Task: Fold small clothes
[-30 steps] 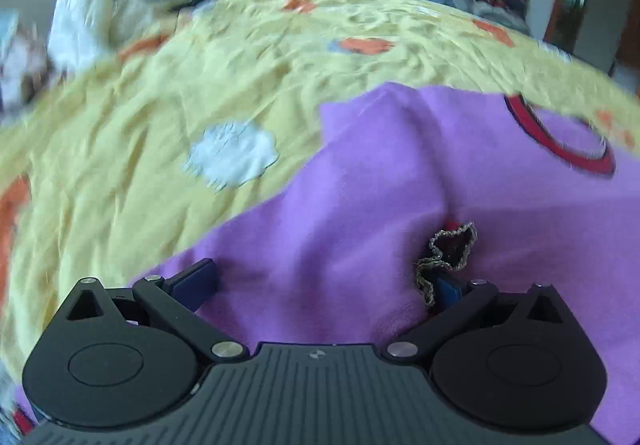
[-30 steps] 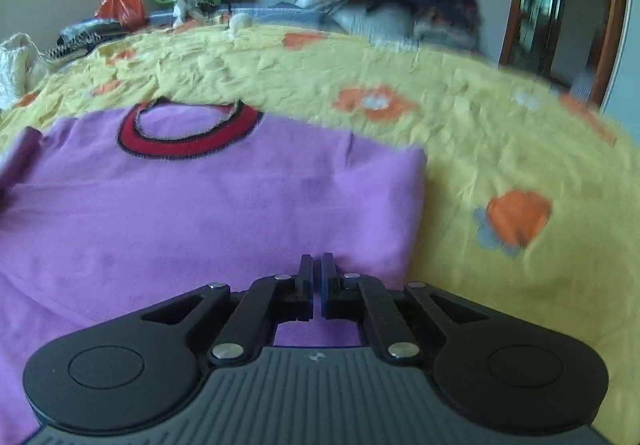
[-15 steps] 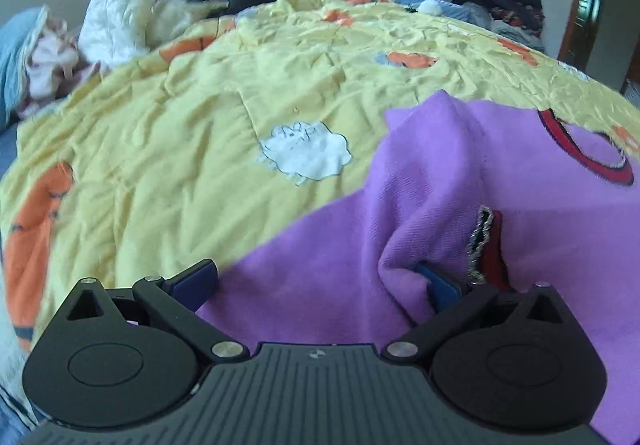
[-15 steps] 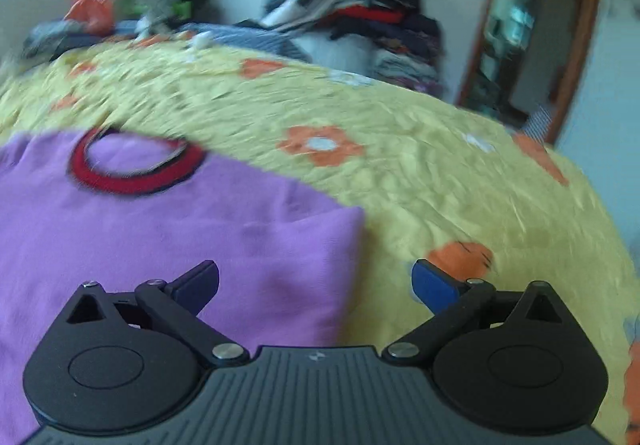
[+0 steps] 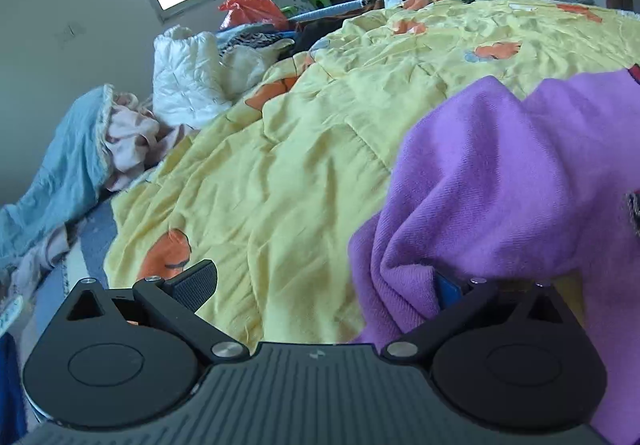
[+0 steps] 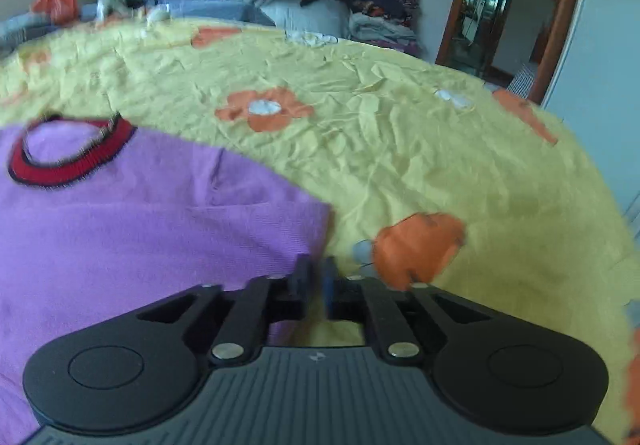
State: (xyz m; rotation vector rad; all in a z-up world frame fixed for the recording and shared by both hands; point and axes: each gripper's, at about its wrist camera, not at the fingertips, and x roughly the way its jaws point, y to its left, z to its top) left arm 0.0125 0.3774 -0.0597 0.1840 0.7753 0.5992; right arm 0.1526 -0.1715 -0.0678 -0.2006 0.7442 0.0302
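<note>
Right wrist: purple sweater (image 6: 120,237) lies flat, red collar (image 6: 68,161) pointing away.

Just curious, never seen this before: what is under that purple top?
The purple top lies on a yellow bedspread with orange flowers, which shows all around it. The left gripper has purple cloth draped over one finger. Whatever is beneath the bedspread is covered.

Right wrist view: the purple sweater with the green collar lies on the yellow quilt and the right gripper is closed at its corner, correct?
Not quite: the collar is red with a dark edge, not green, as the right wrist view shows. The rest holds: the purple sweater lies on the yellow quilt, and the right gripper has its fingers together at the sweater's corner.
</note>
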